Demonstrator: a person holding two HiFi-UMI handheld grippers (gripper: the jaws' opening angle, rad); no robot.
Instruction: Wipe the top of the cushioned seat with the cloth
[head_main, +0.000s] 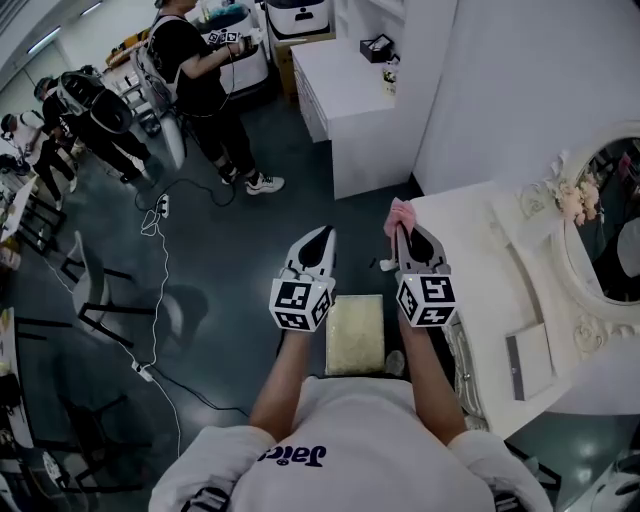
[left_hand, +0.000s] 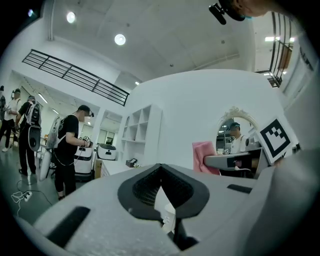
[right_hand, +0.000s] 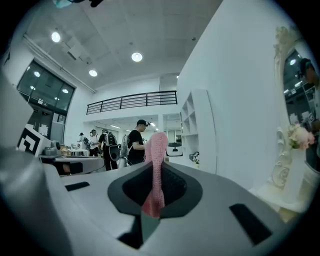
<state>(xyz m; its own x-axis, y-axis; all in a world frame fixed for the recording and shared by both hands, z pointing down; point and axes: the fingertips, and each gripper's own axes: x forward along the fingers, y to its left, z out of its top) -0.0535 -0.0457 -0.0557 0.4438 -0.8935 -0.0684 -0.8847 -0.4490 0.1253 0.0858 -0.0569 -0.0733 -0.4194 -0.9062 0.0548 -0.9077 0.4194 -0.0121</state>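
The cushioned seat (head_main: 355, 335) is a cream square stool top, low between my forearms in the head view. Both grippers are held up well above it and point away from me. My right gripper (head_main: 402, 232) is shut on a pink cloth (head_main: 400, 212), which sticks up past its tip. In the right gripper view, the cloth (right_hand: 158, 150) stands as a narrow strip clamped between the jaws of the right gripper (right_hand: 156, 167). My left gripper (head_main: 322, 236) is beside it on the left. The left gripper (left_hand: 160, 167) is shut on nothing, and from its view the cloth (left_hand: 205, 156) shows to the right.
A white vanity table (head_main: 470, 260) with an ornate oval mirror (head_main: 610, 225) stands right of the seat, with a grey box (head_main: 528, 360) on it. A white cabinet (head_main: 350, 100) is ahead. Cables (head_main: 160, 300), a chair (head_main: 95, 295) and several people (head_main: 200, 70) occupy the left floor.
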